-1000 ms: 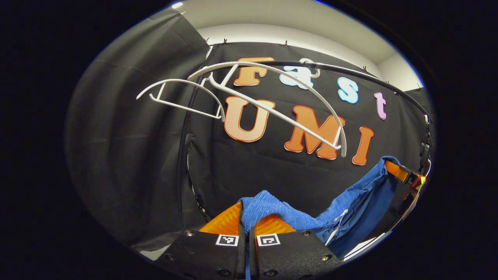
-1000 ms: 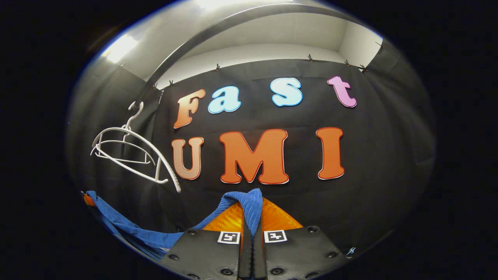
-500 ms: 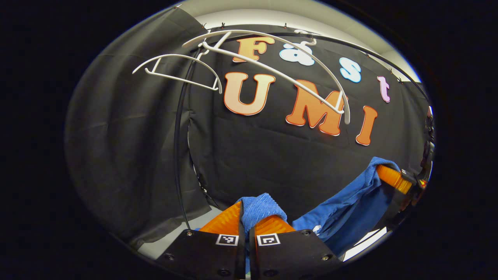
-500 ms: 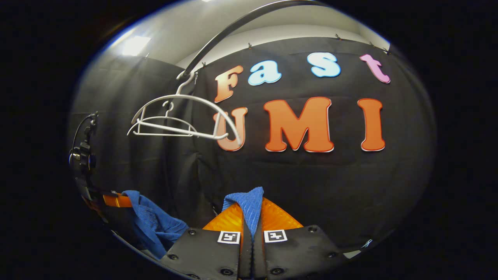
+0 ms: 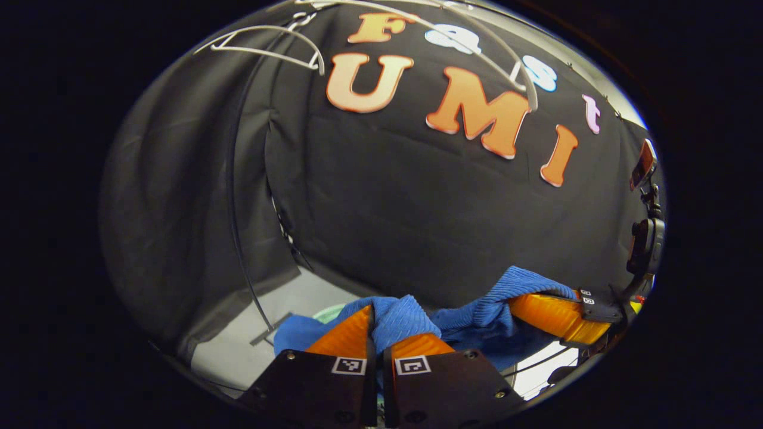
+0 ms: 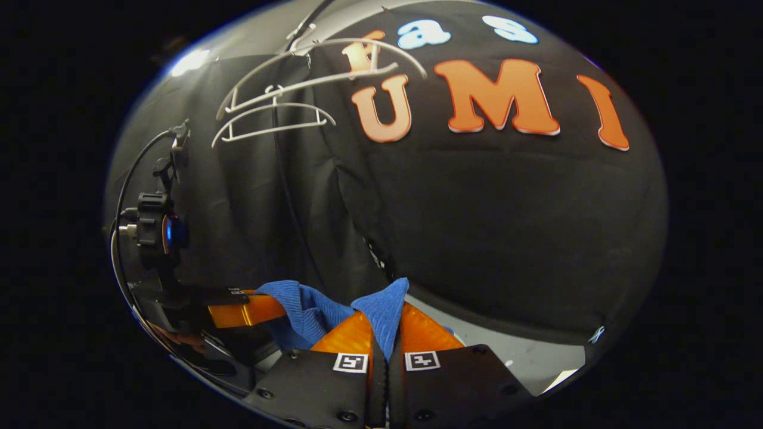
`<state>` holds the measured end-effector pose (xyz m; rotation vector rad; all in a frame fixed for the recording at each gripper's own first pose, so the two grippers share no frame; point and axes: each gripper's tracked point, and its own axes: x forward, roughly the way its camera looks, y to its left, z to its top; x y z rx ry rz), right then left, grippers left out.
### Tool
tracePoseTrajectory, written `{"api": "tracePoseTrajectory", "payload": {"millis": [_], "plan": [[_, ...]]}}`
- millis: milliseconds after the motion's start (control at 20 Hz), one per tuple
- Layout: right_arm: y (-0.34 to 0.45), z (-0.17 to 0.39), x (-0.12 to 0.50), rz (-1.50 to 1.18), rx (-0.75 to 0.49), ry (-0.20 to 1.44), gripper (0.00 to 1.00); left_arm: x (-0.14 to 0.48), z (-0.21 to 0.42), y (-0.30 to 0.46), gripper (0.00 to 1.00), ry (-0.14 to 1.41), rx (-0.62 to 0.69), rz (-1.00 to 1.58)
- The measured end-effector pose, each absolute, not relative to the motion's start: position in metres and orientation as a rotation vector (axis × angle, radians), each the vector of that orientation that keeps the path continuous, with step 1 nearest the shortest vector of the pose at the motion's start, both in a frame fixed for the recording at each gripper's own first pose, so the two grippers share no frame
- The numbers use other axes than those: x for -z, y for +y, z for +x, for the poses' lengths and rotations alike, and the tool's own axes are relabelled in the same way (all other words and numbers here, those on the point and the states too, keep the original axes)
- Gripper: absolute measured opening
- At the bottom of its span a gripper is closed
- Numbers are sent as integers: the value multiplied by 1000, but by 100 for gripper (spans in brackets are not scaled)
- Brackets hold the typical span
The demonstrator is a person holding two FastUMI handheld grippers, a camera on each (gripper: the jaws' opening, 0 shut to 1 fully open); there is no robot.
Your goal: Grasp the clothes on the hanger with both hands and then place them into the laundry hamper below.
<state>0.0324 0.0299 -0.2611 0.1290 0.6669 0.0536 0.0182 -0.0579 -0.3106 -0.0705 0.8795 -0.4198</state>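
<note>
holding the blue shirt [image 5: 477,307], both grippers' fingers pinch only its edge; it may slip loose and miss the hamper below.

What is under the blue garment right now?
In the left gripper view, a pale green edge and light floor show below the blue garment. Whether that edge is the hamper cannot be told; the cloth covers the rest.

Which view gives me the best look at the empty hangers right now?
The right gripper view: both white hangers show whole, hanging bare at upper left. In the left gripper view the hangers sit at the top edge, cut off. Both tools are shut on the blue garment.
</note>
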Motion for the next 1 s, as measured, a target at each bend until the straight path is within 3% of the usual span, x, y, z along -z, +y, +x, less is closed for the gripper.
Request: {"api": "tracePoseTrajectory", "payload": {"millis": [200,600,650,700,750,800,850,1000], "plan": [[30,12,311,232,-9,857,9,349,1,-66,5,1030,388,-103],[26,-6,339,275,53,961,10,381,-42,-60,9,1155,360,-125],[25,-5,339,280,54,969,11,380,-44,-59,1,1162,358,-133],[28,-6,340,287,53,975,11,381,-47,-58,19,1169,356,-141],[30,-5,341,288,49,982,11,381,-49,-55,1,1177,352,-142],[30,-6,343,281,53,993,14,381,-52,-52,14,1183,345,-143],[33,-8,340,288,48,993,17,381,-53,-48,9,1188,334,-139],[29,-11,344,269,80,1028,50,382,-54,-32,64,1171,257,-140]]}}
